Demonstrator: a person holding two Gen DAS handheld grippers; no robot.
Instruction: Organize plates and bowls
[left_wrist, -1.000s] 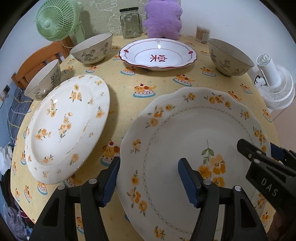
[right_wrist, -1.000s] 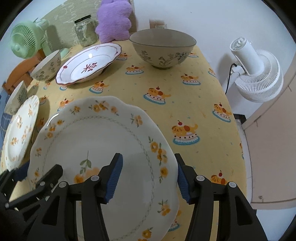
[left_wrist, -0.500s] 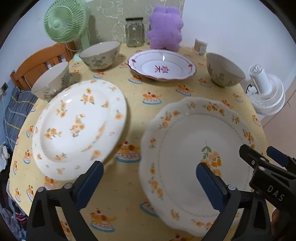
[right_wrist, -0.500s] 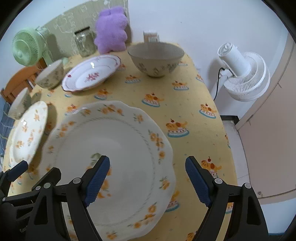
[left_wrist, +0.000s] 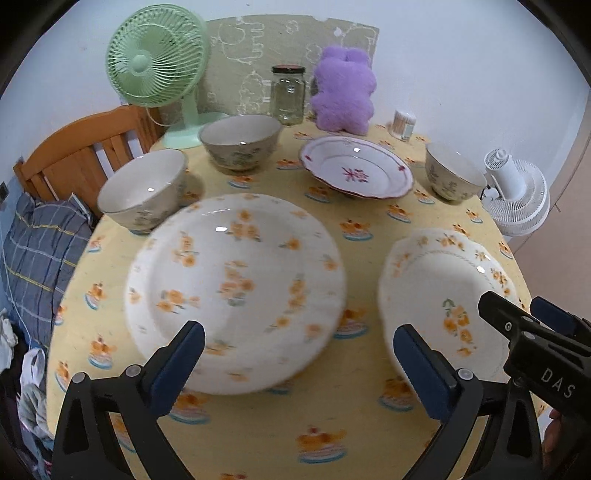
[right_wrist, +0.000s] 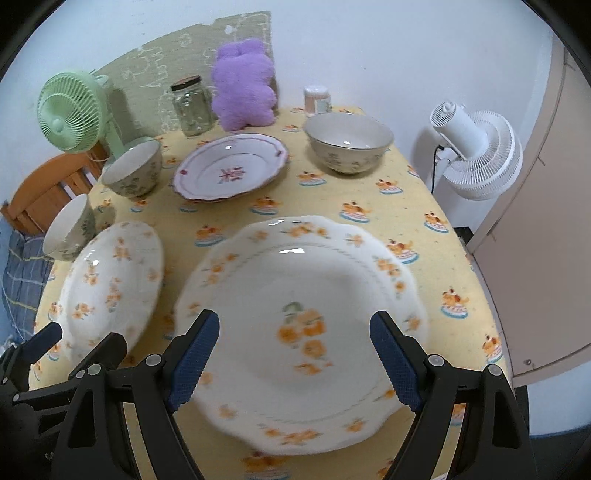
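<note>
The scalloped plate (right_wrist: 303, 325) with orange flowers lies flat on the yellow worktop (right_wrist: 424, 206), below the right tongs (right_wrist: 295, 354), whose blue pads stand wide apart and grip nothing. At its nine o'clock lies the round flowered plate (left_wrist: 236, 288), under the left tongs (left_wrist: 299, 362), likewise spread wide and empty. Toward twelve o'clock sit a red-trimmed plate (right_wrist: 231, 171) and three bowls (right_wrist: 349, 142).

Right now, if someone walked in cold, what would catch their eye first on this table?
Probably the two big white plates with orange flowers, side by side at the near edge: the round plate on the left and the scalloped plate on the right. Behind them, the purple plush toy and the green fan stand out against the white wall.
</note>
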